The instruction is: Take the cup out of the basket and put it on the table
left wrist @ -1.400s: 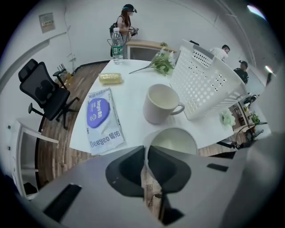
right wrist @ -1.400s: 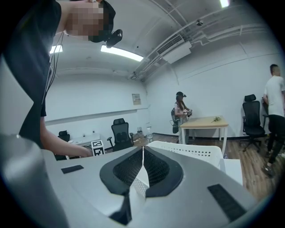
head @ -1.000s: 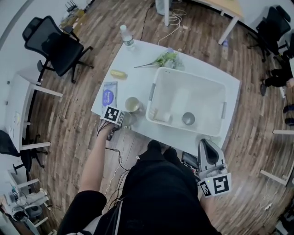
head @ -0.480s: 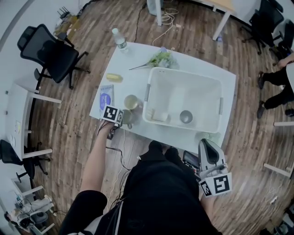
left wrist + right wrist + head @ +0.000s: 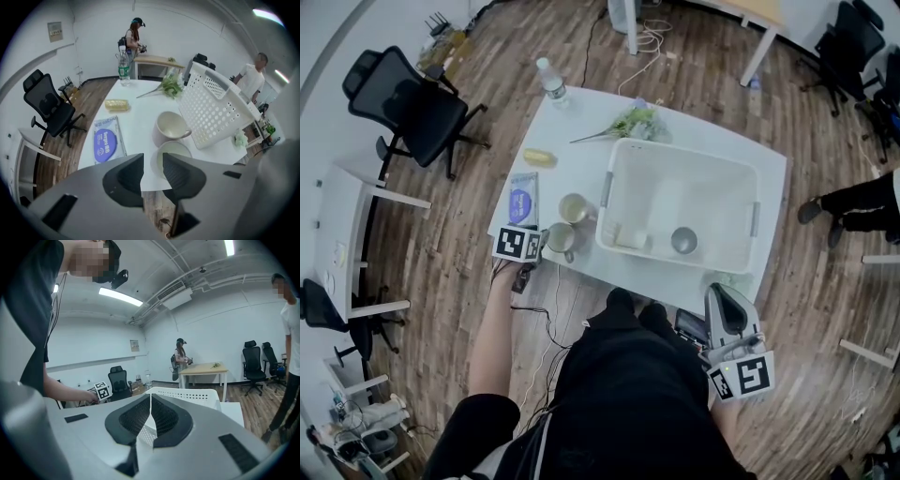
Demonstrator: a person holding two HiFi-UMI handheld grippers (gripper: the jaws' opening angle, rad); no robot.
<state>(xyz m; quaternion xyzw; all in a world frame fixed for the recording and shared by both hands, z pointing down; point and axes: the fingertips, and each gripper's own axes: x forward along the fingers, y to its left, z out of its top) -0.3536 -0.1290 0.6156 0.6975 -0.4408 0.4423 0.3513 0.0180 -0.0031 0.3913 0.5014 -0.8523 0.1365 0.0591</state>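
The left tool [image 5: 153,161], its jaws just opened and apparently empty, should lift straight up so neither pad clips the cup [image 5: 176,147] near the bench [image 5: 140,112] edge.

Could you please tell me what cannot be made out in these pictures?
Left gripper view: the white perforated plastic basket, side-on, hides its contents.
Left gripper view: the left tongs, jaws just opening, nothing between them, half-cover the nearer cream ceramic cup.
Head view: the pale object in the basket is too small to identify.
Right gripper view: the shut right tongs cover most of the basket.
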